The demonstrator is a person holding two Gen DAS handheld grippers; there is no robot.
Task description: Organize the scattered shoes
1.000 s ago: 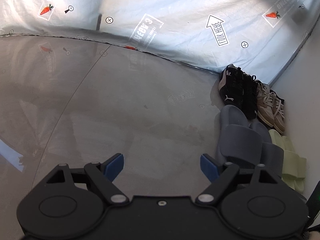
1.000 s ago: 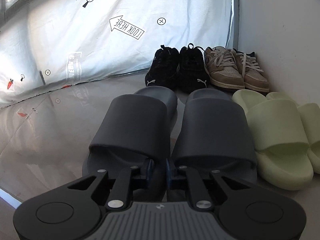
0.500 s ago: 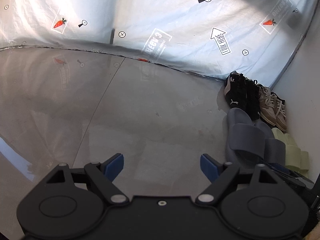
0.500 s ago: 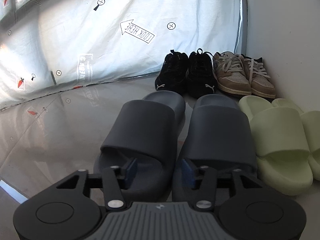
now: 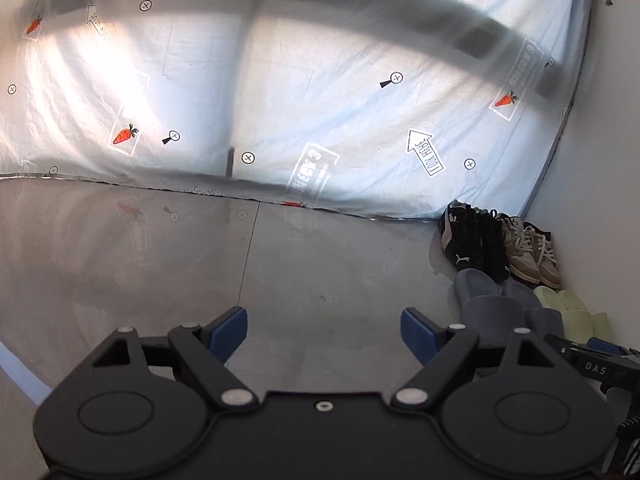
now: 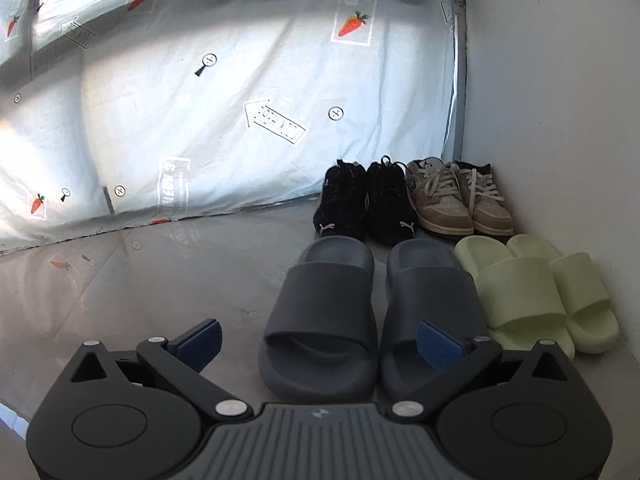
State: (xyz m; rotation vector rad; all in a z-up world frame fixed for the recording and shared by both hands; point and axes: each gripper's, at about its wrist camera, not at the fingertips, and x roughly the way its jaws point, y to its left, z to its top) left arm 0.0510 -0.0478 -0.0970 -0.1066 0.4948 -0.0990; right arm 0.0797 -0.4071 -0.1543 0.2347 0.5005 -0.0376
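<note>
In the right wrist view a pair of dark grey slides (image 6: 344, 312) stands side by side on the floor, with a pair of light green slides (image 6: 536, 296) to their right. Behind them stand black sneakers (image 6: 366, 204) and beige sneakers (image 6: 460, 200) against the sheet. My right gripper (image 6: 320, 340) is open and empty, just behind the grey slides. My left gripper (image 5: 324, 330) is open and empty over bare floor; the grey slides (image 5: 492, 304), black sneakers (image 5: 474, 244), beige sneakers (image 5: 528, 252) and green slides (image 5: 572, 312) lie to its right.
A white printed sheet (image 5: 320, 92) hangs along the back down to the glossy grey floor (image 5: 160, 264). A white wall (image 6: 560, 100) closes the right side behind the shoes. The right gripper's body (image 5: 592, 364) shows at the left view's right edge.
My right gripper opened, let go of the grey slides and pulled back and up from them. My left gripper also drew back and tilted up, so the shoes look smaller.
</note>
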